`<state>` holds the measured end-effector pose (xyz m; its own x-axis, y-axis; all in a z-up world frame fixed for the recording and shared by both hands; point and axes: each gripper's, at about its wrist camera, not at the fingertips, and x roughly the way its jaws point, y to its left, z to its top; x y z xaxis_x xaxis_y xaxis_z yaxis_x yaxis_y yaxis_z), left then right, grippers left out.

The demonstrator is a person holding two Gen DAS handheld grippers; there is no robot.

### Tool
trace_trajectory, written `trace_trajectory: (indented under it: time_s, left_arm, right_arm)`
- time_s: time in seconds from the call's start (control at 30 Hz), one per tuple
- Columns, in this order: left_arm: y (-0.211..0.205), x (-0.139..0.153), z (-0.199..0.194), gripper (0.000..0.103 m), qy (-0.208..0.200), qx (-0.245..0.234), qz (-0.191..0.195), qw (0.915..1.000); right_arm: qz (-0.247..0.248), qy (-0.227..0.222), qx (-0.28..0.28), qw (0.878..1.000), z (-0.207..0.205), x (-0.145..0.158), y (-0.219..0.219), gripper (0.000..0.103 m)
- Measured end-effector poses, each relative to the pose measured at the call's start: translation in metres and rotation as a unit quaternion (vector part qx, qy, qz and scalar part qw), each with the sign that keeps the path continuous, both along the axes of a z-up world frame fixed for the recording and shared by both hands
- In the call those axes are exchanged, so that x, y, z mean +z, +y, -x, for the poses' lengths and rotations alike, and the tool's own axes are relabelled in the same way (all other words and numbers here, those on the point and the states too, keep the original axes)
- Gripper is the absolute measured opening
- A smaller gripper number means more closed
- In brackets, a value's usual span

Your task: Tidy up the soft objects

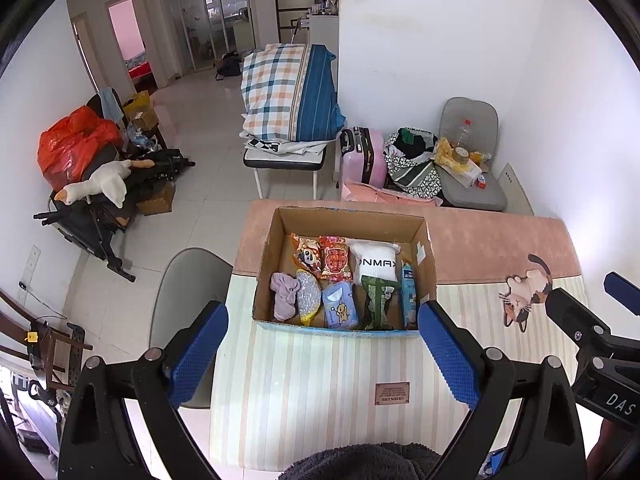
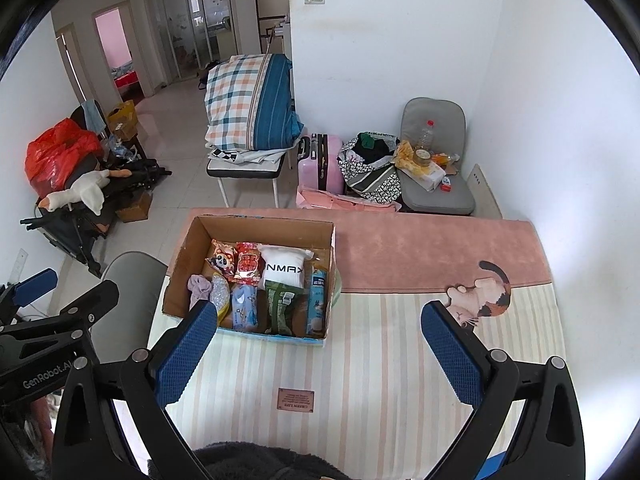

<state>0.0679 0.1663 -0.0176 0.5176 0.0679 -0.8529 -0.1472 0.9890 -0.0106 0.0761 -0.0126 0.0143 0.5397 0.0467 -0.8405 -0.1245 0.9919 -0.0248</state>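
A cardboard box (image 1: 344, 268) of packed soft goods, a white pillow pack (image 1: 376, 262) among them, is set on the striped tabletop (image 1: 320, 380), while left tongs (image 1: 324, 356) and right tongs (image 2: 320, 356) are held spread and empty.

Both views above shared cardboard box (image 1: 344, 276)

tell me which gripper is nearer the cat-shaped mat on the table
Right. The right gripper hangs beside the cat-shaped mat; the left gripper faces the open cardboard box, farther left.
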Motion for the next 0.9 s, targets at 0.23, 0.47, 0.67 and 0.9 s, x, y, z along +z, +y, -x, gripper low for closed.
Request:
trace_trajectory:
  time_s: [0.23, 0.47, 0.67, 0.9]
  left_arm:
    - [0.0015, -0.0020, 0.0001, 0.097, 0.004, 0.001, 0.001, 1.0000]
    - [0.0037, -0.0032, -0.0005, 0.097, 0.004, 0.001, 0.001, 1.0000]
    - [0.0054, -0.0032, -0.0012, 0.097, 0.004, 0.000, 0.000, 1.0000]
    - [0.0043, -0.0027, -0.0009, 0.097, 0.003, 0.002, 0.000, 1.0000]
  right_arm:
    - [0.004, 0.004, 0.002, 1.000, -0.0018, -0.0055, -0.0024, 0.103]
    - [0.005, 0.004, 0.002, 1.000, -0.0018, -0.0089, -0.0028, 0.103]
    - [0.008, 0.002, 0.002, 1.000, -0.0020, -0.0089, -0.0007, 0.103]
    - [0.008, 0.002, 0.002, 1.000, -0.0025, -0.0093, -0.0011, 0.103]
